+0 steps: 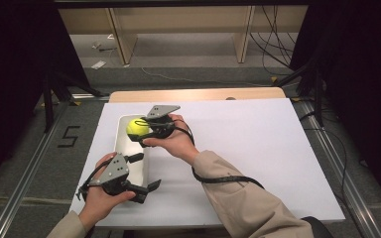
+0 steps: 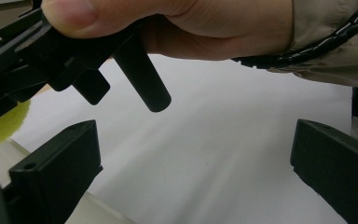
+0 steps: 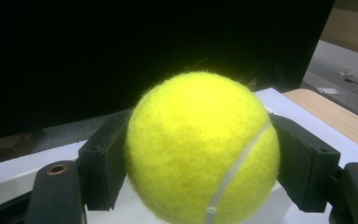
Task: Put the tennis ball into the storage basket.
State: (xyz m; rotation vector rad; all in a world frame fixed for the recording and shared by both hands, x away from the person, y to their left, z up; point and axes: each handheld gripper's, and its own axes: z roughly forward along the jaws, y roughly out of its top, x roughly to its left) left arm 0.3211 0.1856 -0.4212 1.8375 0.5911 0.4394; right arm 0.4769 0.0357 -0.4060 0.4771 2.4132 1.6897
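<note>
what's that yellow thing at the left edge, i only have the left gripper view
Observer: A tennis ball, clamped between the jaws of the right gripper.
Operator: is it over anything
Observer: Yes, in the high view it hangs above the far end of a white tray.
Operator: and where's my left gripper on the table
Observer: The left gripper sits at the tray's near end, jaws open, one on either side of the tray's near right corner.
</note>
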